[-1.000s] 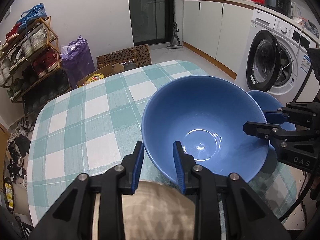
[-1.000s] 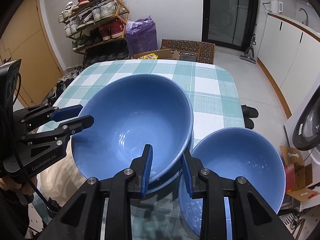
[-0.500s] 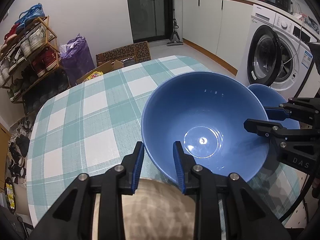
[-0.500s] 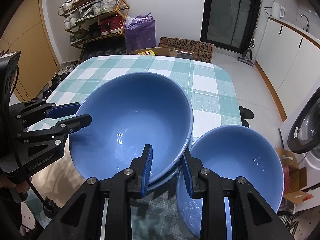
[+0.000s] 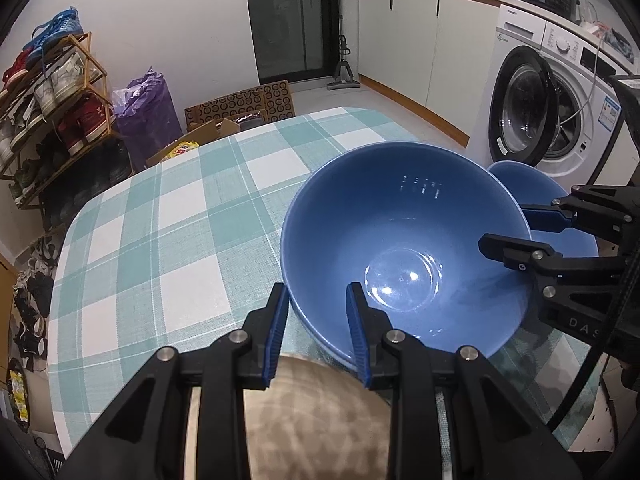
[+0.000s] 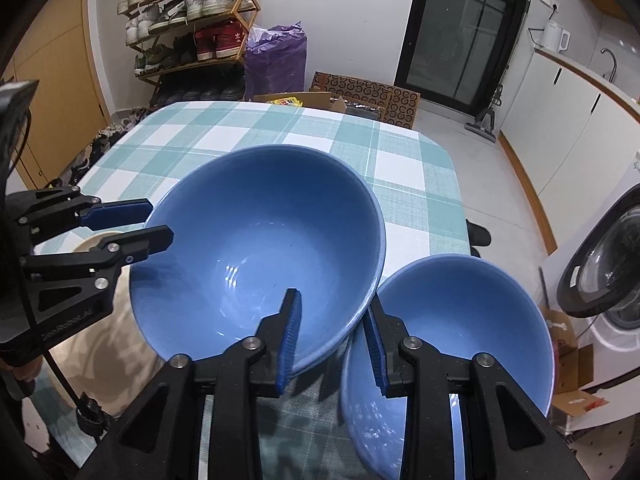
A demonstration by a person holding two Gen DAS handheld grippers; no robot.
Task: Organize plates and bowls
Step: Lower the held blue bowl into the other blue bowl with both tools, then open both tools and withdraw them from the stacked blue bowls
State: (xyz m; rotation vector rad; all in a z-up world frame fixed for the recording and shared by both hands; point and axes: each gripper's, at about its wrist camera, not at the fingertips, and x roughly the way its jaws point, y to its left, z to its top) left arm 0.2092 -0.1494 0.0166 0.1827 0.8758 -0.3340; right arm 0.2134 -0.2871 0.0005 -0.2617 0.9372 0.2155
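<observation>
A large blue bowl [image 5: 400,240] hangs low over the checked table [image 5: 160,240], held at its rim by both grippers. My left gripper [image 5: 316,292] is shut on the near rim, one finger inside and one outside. My right gripper [image 6: 332,302] straddles the opposite rim of the large blue bowl [image 6: 260,248]; its jaws are opening slightly, with the pads still at the wall. A second blue rim [image 6: 304,368] shows just beneath the bowl. A smaller blue bowl [image 6: 460,320] stands to its right. A beige mottled dish [image 5: 312,420] lies under the left gripper.
The teal-and-white cloth [image 6: 280,128] covers the far half of the table. Beyond it stand a shoe rack [image 6: 192,20], a purple bag [image 6: 276,56] and cardboard boxes [image 6: 360,92]. A washing machine [image 5: 540,112] stands close to the table's right edge.
The right wrist view has tilted a little and its jaws stand slightly wider on the rim. The large bowl and the left gripper have hardly moved.
</observation>
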